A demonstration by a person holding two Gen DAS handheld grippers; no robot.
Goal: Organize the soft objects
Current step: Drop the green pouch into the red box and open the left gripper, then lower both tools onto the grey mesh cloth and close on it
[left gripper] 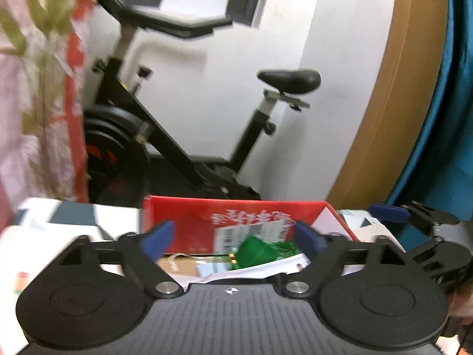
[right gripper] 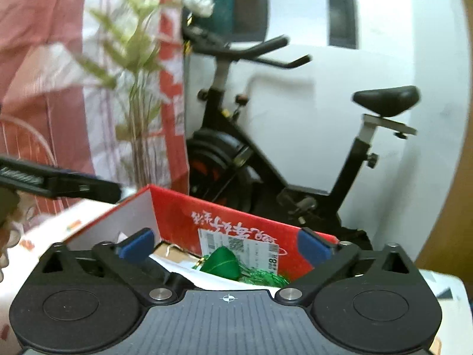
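A black exercise bike (left gripper: 189, 124) is standing against a white wall behind a patterned cloth (left gripper: 74, 216). On the cloth a red box (right gripper: 236, 230) is sitting open, holding a green pouch (right gripper: 221, 261), green tinsel (right gripper: 266, 278) and white paper (left gripper: 266, 266). The left gripper (left gripper: 236, 238) is hovering at the box's near edge, jaws spread wide, gripping nothing. The right gripper (right gripper: 226, 247) is doing likewise, wide open and empty, with the pouch lying beyond its fingers.
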